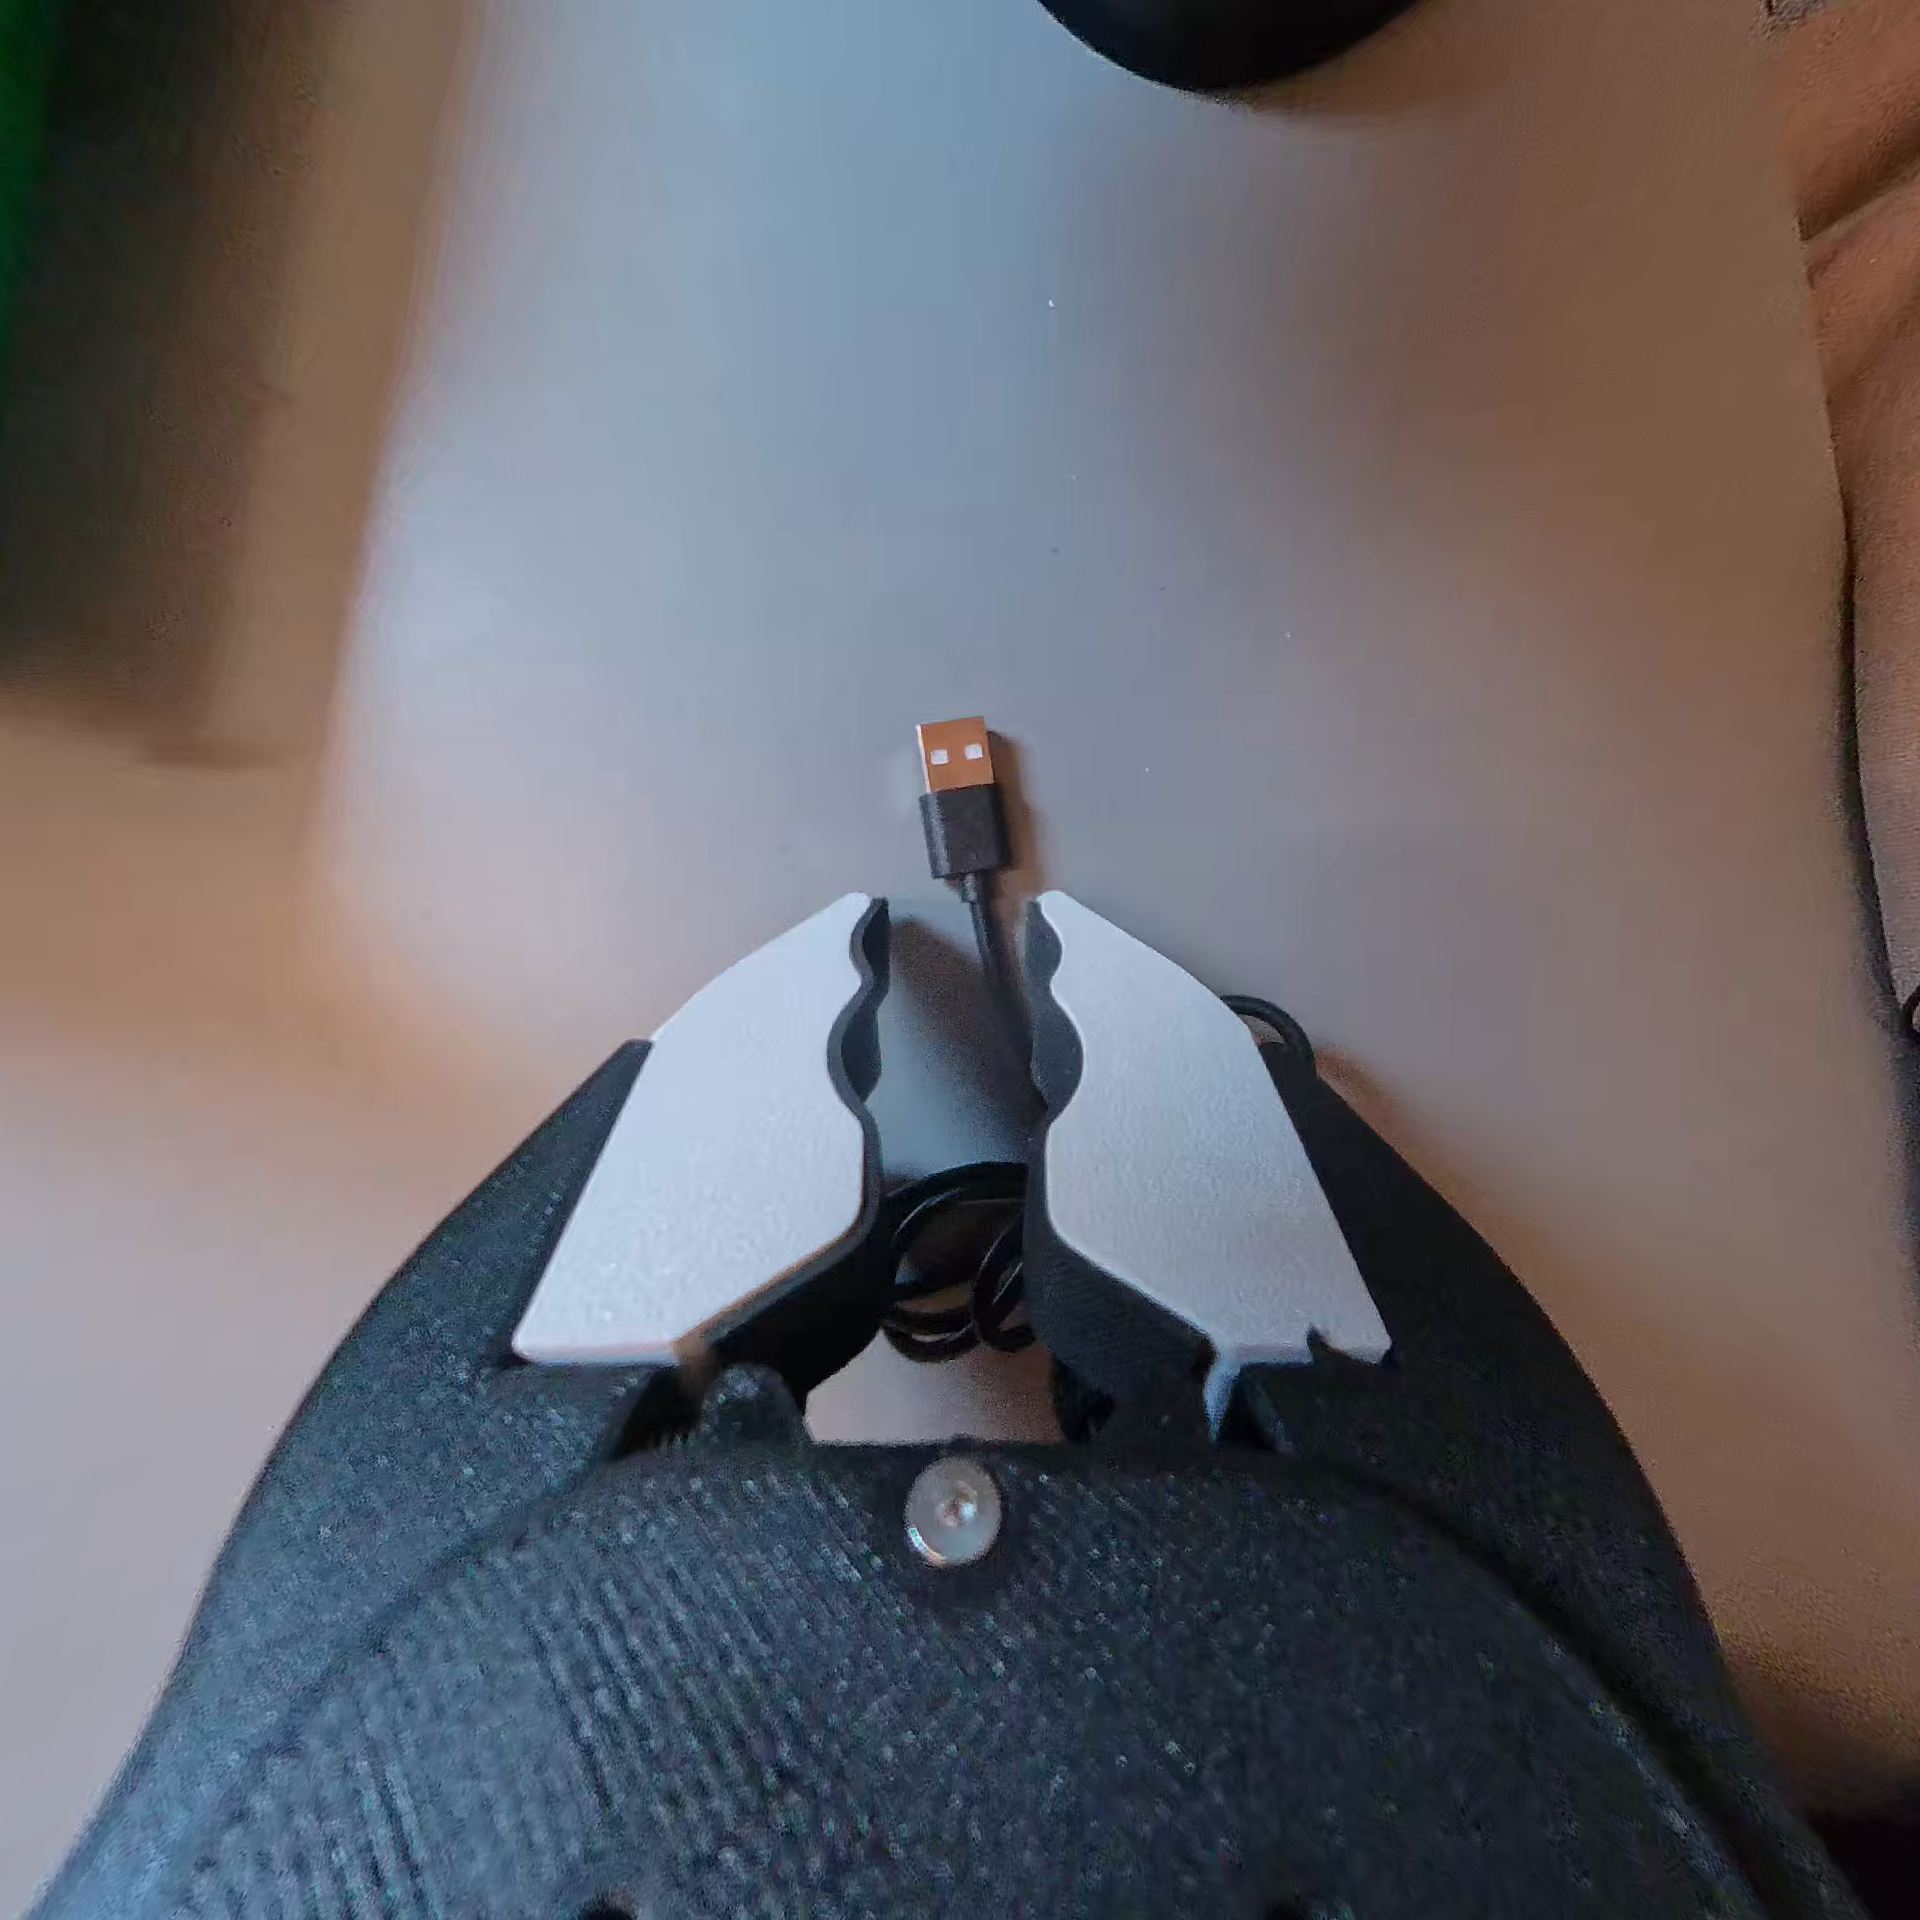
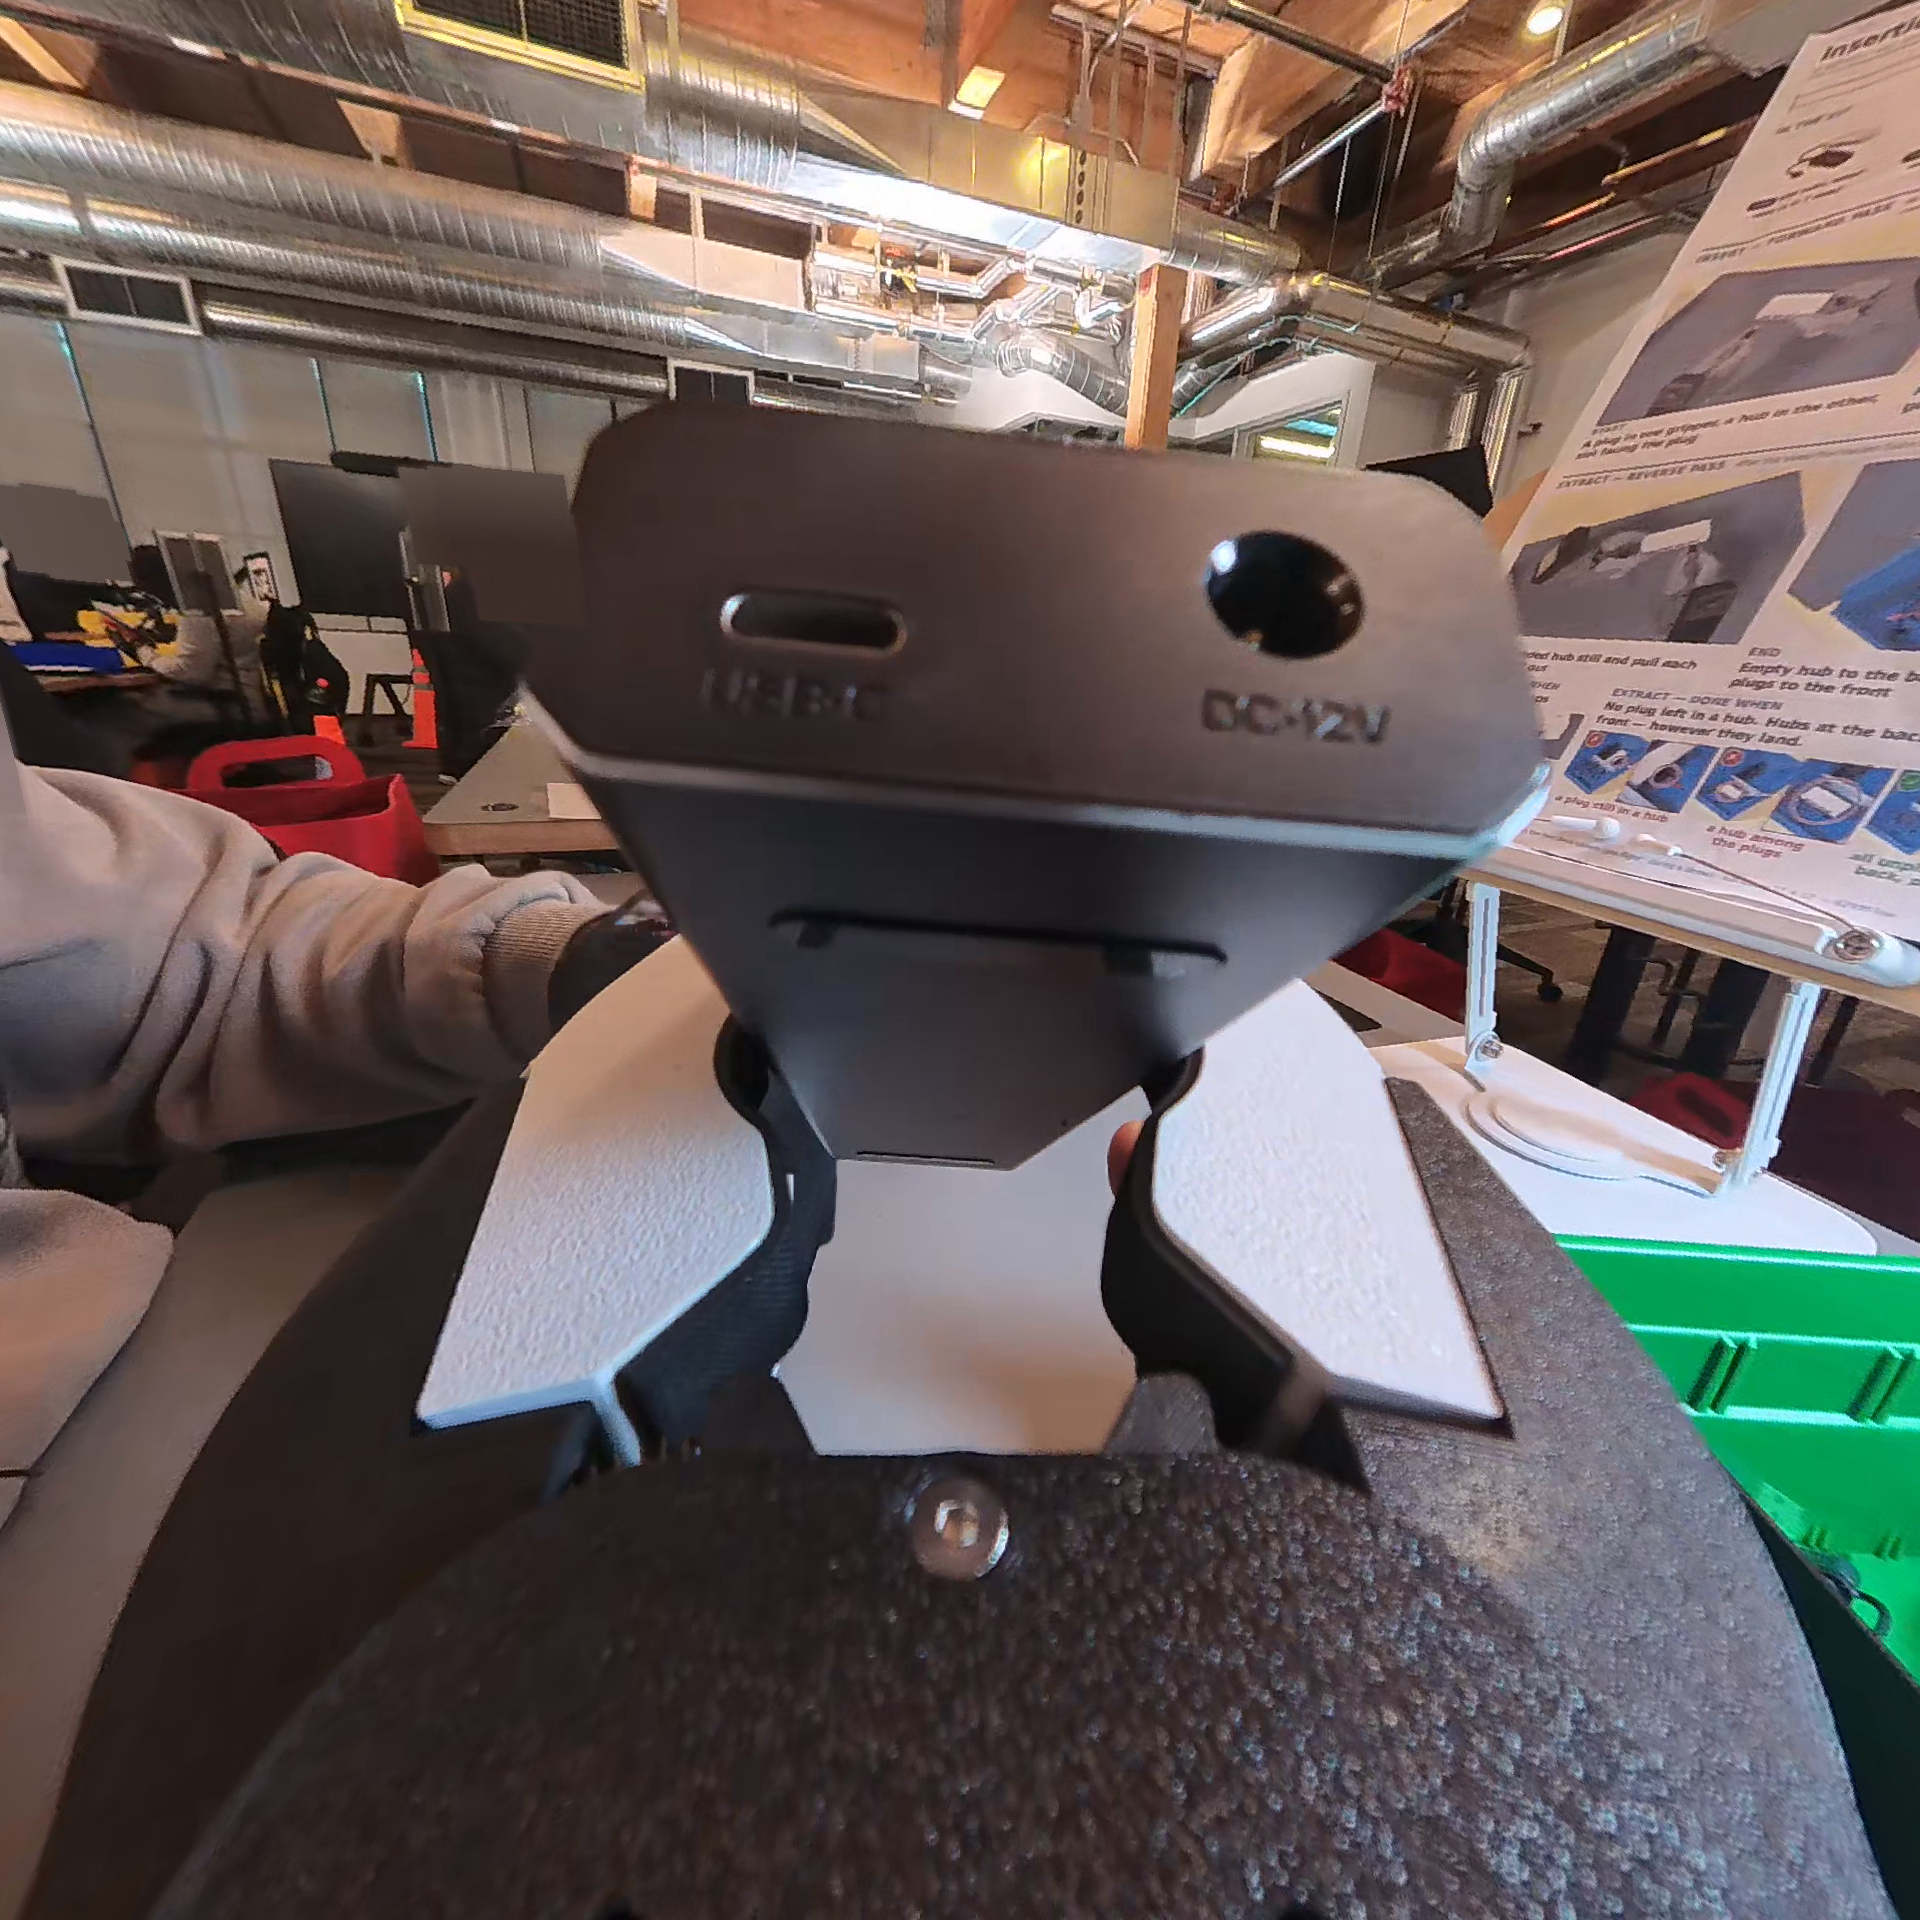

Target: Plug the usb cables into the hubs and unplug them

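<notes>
In the left wrist view a black USB cable lies on the grey table (image 1: 727, 468). Its metal USB-A plug (image 1: 961, 795) points away from me, just past my fingertips. The cable runs back between the fingers, close against the right one, and its coils (image 1: 951, 1283) lie under the gripper. My left gripper (image 1: 956, 914) is open around the cable and not clamped on it. In the right wrist view my right gripper (image 2: 977, 1081) is shut on a dark grey metal hub (image 2: 997, 935) and holds it up in the air. The hub's end face, with an oval port (image 2: 812, 629) and a round socket (image 2: 1283, 594), faces the camera.
A green bin (image 2: 1766, 1382) is at the lower right. An instruction board (image 2: 1714, 520) leans on a white stand (image 2: 1558, 1122). A person's grey sleeve (image 2: 208, 956) is at the left. A dark round object (image 1: 1216, 42) sits at the table's far edge.
</notes>
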A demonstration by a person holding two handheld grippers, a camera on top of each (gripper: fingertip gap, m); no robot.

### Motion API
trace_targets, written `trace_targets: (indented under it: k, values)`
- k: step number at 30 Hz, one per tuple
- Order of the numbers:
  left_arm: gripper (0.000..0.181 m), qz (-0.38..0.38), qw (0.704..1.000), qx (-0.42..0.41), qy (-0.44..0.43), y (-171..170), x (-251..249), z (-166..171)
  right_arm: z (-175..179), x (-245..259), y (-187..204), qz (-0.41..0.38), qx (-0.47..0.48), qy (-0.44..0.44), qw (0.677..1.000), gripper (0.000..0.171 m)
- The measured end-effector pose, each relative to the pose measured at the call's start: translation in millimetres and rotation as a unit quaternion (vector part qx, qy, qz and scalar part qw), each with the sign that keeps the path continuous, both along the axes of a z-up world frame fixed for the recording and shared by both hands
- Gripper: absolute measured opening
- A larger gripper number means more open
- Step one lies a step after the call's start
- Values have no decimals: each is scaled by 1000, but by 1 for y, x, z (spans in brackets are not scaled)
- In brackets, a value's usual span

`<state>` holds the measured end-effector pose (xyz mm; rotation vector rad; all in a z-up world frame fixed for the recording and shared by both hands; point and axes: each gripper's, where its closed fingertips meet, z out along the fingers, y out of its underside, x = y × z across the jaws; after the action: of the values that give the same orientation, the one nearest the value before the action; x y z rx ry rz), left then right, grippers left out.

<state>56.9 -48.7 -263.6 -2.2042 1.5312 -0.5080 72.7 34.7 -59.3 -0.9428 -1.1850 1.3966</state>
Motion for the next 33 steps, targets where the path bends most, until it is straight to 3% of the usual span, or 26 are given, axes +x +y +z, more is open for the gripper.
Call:
trace_targets:
  k: [5, 9, 15, 21, 25, 33]
  values:
    - [21, 0, 1000, 2, 4, 0, 3, -2, -3, -2, -1, 2, 1, -6, 1000, 70]
    - [6, -7, 1000, 9, 3, 2, 8, -2, -7, -4, -2, 4, 6, -14, 1000, 70]
    - [5, 5, 999, 11, -37, 10, 4, 6, -10, -4, -1, 3, 13, -20, 1000, 70]
    - [4, 81, 981, 10, -173, 29, -39, 71, -12, -1, -17, 35, 62, -22, 997, 70]
    - [3, 87, 969, 25, -231, 22, -51, 115, -21, -7, -36, 50, 111, -41, 992, 70]
    - [0, 48, 985, 57, -154, 3, -24, 119, -52, -21, -71, 122, 121, -106, 979, 70]
